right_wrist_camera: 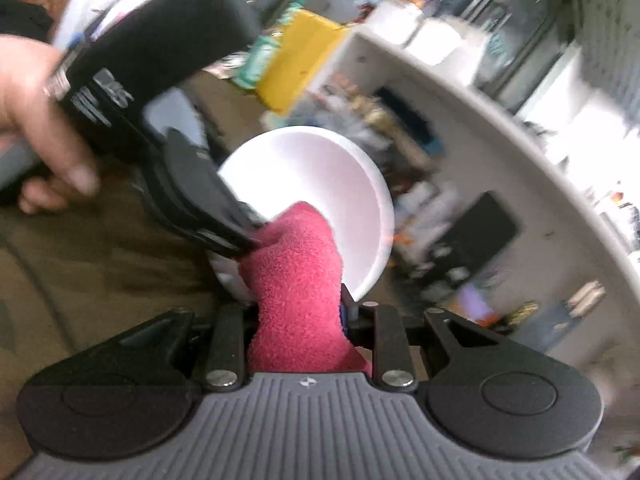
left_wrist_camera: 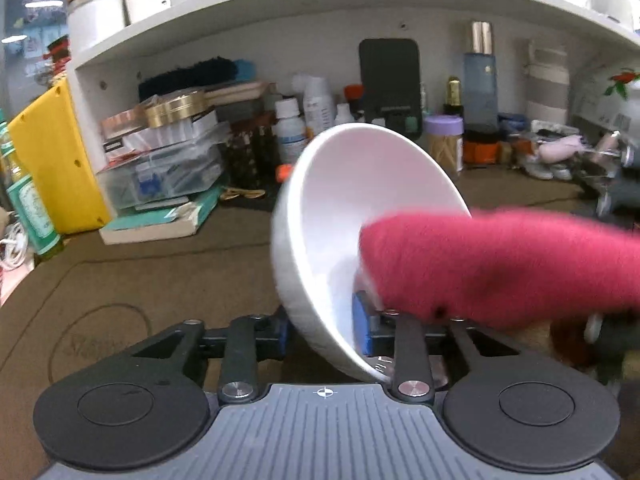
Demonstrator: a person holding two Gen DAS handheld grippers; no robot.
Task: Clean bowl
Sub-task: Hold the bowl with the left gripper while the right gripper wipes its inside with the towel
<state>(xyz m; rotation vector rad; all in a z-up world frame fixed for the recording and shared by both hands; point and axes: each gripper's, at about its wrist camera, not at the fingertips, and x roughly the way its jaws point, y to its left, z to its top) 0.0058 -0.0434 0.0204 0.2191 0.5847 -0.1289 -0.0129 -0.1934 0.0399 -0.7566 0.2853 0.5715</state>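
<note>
A white bowl [left_wrist_camera: 344, 208] is held tilted above the brown table, its opening facing right. My left gripper [left_wrist_camera: 324, 330] is shut on the bowl's rim, one blue pad inside and one outside. A red cloth [left_wrist_camera: 500, 264] reaches into the bowl from the right and touches its inner wall. In the right wrist view my right gripper [right_wrist_camera: 298, 312] is shut on the red cloth [right_wrist_camera: 296, 280], whose tip lies inside the bowl [right_wrist_camera: 320, 168]. The left gripper's black body [right_wrist_camera: 168, 128] and the person's hand [right_wrist_camera: 36, 120] show at upper left.
A white shelf [left_wrist_camera: 280, 12] stands behind, crowded with boxes [left_wrist_camera: 168, 160], bottles [left_wrist_camera: 288, 128], a black phone stand [left_wrist_camera: 390, 80] and jars. A yellow box [left_wrist_camera: 52, 160] and a green bottle [left_wrist_camera: 28, 208] stand at left. A brown mat [left_wrist_camera: 140, 280] covers the table.
</note>
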